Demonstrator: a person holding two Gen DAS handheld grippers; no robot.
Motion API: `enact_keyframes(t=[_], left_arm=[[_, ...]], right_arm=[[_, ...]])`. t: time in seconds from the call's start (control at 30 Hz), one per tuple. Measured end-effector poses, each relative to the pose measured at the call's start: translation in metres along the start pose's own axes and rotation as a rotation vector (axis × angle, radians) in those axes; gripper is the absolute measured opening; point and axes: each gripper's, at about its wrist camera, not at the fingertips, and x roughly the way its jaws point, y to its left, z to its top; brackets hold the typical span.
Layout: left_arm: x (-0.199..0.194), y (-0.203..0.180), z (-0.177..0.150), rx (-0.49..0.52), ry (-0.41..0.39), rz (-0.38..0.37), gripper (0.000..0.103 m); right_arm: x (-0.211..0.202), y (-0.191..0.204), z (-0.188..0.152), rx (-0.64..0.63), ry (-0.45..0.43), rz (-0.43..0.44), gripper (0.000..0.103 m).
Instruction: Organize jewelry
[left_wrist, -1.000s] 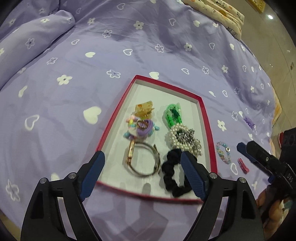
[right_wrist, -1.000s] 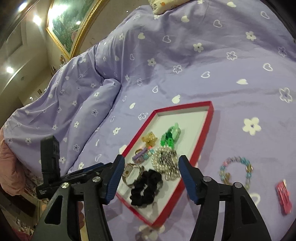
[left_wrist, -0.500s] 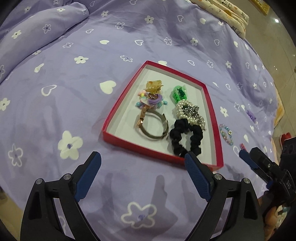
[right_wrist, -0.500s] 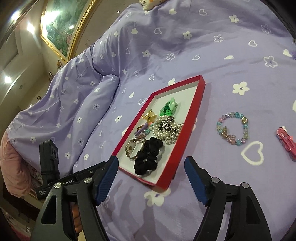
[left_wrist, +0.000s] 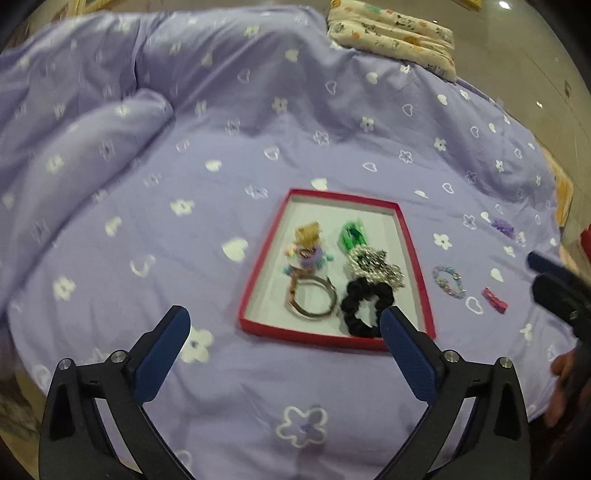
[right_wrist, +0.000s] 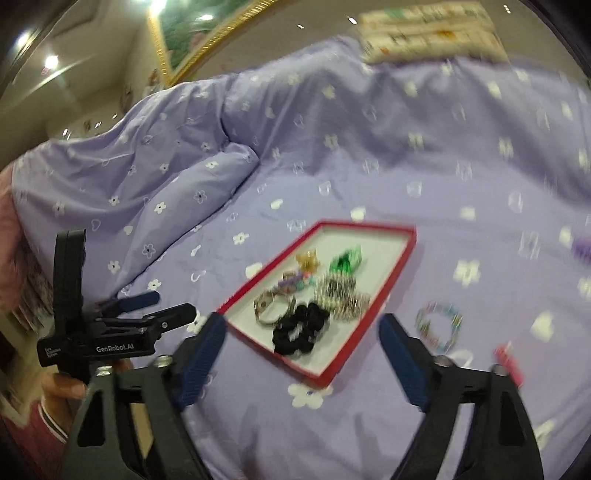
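Lying on the purple bedspread (left_wrist: 258, 122), red tray (left_wrist: 258, 295) holding black scrunchie (left_wrist: 364, 306), beaded bracelet (left_wrist: 448, 281) and pink clip (left_wrist: 494, 300) just outside, left gripper (left_wrist: 284, 328) and right gripper (right_wrist: 299, 334) both spread wide, empty, hovering near the tray's front edge.

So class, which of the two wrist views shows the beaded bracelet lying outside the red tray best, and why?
The left wrist view: the beaded bracelet lies unobstructed on the bedspread, right of the red tray, only slightly soft. In the right wrist view the bracelet is also fully visible but smeared by motion blur.

Black tongs (left_wrist: 284, 325) with blue pads (left_wrist: 162, 354), silver screws.
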Motion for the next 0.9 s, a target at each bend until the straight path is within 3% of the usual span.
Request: enact_keyframes(t=[0.1,0.2,0.33,0.9], left_arm=[[0.005,0.000,-0.006,0.013,-0.011,0.046,0.103],[0.011,0.002,-0.018,-0.001,-0.003,0.041,0.103],[0.017,-0.002,-0.035,0.022,-0.010,0.088,0.103],[0.010,-0.012,-0.056,0.050,-0.060,0.124,0.103]], right_arm=[[-0.001,0.005,-0.001,-0.029,-0.024,-0.015,0.098],[0.010,0.004,-0.016,-0.005,-0.002,-0.025,0.098],[0.025,0.004,-0.038,0.001,0.032,-0.040,0.098],[0.046,0.001,-0.072,0.018,0.057,-0.052,0.098]])
